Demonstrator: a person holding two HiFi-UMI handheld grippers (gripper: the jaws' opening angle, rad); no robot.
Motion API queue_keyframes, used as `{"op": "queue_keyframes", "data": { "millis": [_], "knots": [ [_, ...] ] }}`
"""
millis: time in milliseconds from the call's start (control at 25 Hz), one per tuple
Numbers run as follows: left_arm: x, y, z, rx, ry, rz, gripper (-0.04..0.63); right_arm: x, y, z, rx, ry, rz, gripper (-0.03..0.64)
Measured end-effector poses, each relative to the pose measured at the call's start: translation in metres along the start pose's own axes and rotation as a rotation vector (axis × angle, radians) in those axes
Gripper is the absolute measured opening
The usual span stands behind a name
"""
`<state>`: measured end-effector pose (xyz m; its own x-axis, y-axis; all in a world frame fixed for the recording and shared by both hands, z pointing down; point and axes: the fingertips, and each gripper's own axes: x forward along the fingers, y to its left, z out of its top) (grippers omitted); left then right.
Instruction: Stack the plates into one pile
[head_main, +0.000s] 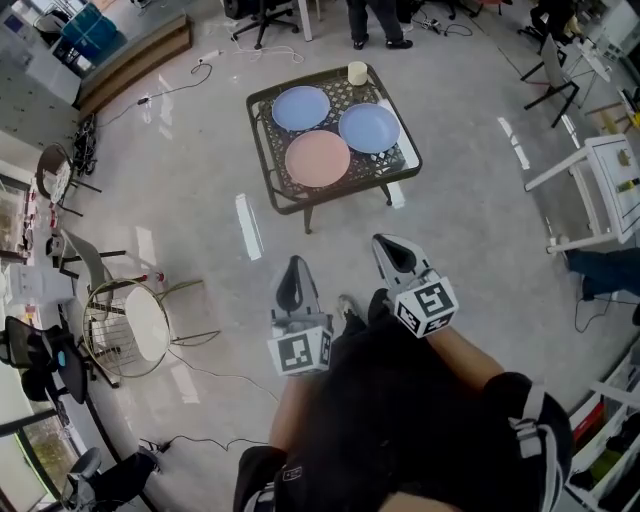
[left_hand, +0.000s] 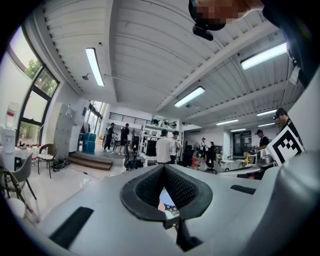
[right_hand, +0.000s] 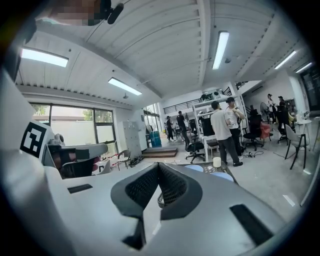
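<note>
Your left gripper (head_main: 293, 268) and right gripper (head_main: 388, 246) pressed together, empty, pink plate (head_main: 318, 158), blue plates (head_main: 301, 107) round, flat, face-up on table (head_main: 262, 140).

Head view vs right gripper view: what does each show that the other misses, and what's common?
Head view only: the pink plate, and how the three plates sit apart on the tabletop.
Right gripper view only: the ceiling lights, the windows.
Both: the table, the blue plates, the cup, and the right gripper, jaws together with nothing between them.
</note>
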<state>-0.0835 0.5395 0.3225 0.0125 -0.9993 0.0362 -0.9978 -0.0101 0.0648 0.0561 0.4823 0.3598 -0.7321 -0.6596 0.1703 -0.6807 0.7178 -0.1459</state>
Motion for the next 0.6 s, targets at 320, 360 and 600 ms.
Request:
{"op": "queue_keyframes", "data": {
  "millis": [320,360,600],
  "knots": [
    [0.042,0.032,-0.022,-0.038,0.032,-0.013,0.014,0.056,-0.015,-0.006,0.007,0.035,-0.015,0.0],
    [0.05,0.034,-0.022,-0.04,0.034,-0.013,0.014,0.064,-0.02,-0.006,0.008,0.039,-0.016,0.0],
    [0.109,0.058,-0.02,-0.041,0.053,-0.003,0.014,0.121,-0.051,-0.002,0.011,0.06,-0.027,0.0]
  ]
}}
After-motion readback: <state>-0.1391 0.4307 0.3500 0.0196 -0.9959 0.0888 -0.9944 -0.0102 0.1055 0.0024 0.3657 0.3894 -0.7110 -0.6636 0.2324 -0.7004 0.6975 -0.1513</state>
